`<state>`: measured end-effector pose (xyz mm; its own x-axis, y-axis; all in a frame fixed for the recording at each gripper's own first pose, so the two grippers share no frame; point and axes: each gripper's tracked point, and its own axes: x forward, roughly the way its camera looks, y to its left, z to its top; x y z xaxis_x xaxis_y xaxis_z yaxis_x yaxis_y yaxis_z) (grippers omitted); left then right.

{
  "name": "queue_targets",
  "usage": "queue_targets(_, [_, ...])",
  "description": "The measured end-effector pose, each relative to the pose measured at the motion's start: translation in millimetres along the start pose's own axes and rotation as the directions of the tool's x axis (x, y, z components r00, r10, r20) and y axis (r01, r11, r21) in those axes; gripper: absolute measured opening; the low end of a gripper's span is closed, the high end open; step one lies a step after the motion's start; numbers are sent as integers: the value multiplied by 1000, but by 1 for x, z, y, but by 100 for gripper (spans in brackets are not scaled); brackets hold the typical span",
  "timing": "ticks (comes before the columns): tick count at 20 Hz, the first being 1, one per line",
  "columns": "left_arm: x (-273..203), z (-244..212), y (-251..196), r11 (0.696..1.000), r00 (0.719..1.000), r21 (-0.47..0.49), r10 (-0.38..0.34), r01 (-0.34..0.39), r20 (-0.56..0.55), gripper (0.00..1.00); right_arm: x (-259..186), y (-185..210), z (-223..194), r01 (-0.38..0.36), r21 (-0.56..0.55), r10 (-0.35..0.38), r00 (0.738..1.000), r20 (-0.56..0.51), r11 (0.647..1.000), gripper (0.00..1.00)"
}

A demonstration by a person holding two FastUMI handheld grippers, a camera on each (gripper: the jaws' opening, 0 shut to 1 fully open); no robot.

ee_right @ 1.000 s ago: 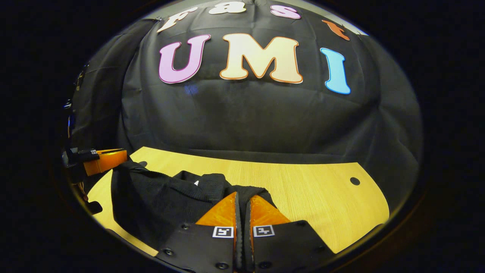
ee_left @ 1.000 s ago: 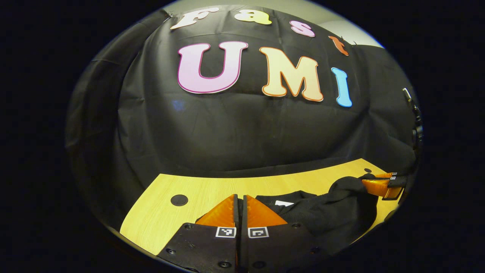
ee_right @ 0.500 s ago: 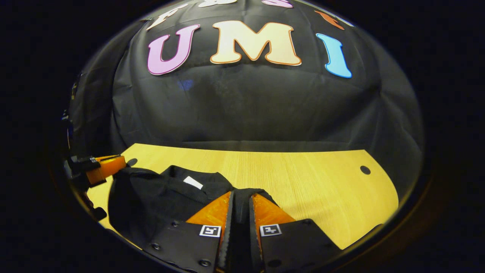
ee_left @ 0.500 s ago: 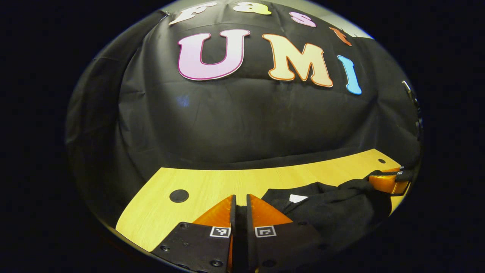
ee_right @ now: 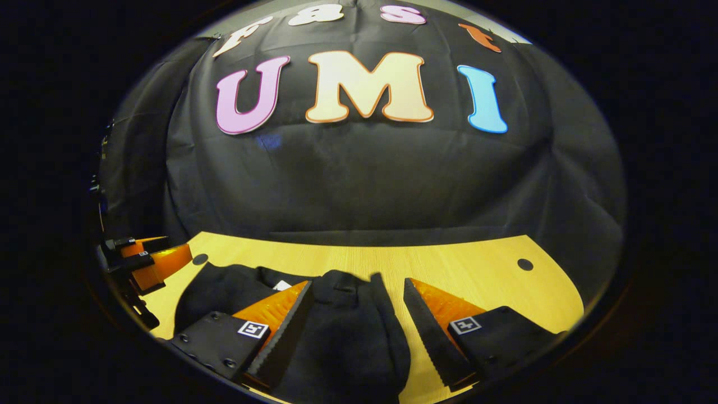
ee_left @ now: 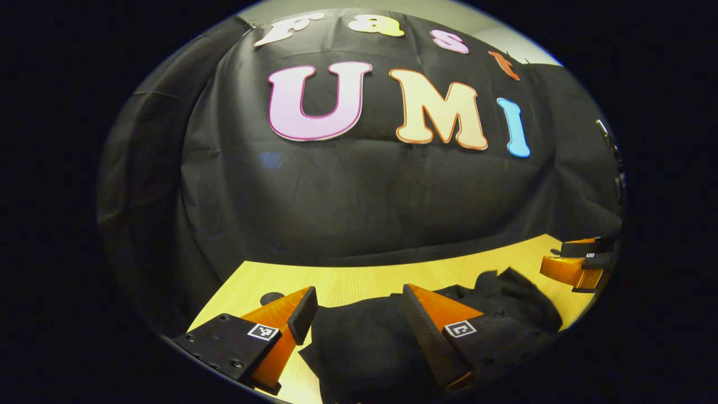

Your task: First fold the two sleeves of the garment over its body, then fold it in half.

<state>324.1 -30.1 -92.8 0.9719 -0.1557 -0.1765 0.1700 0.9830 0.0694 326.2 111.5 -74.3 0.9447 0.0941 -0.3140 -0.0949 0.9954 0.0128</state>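
Black garment (ee_right: 336, 325) lies bunched on the wooden table (ee_right: 477, 269), long axis running side to side between the two grippers. Soft folded heap, rumpled top edge, small white tag near its far edge in the right gripper view. Left gripper (ee_left: 353, 308) spread wide, released, cloth (ee_left: 364, 342) below between the fingers. Right gripper (ee_right: 359, 303) also spread wide, gripping nothing, garment under it.
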Motion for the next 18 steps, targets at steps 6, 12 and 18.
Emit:
queue_targets(6, [-73, 68, -11, 999, 992, -35, -7, 11, 128, 89, -97, 4, 45, -19, -28, 23, 988, 155, 999, 100])
queue_targets(12, [-175, 91, -26, 999, 981, -38, -3, 10, 194, 89, -202, 24, 41, -89, 3, 85, 959, 272, 996, 100])
queue_targets(18, [-263, 65, -39, 997, 983, -75, -4, 18, 184, 89, -292, 40, 34, -172, 53, 143, 927, 346, 984, 99])
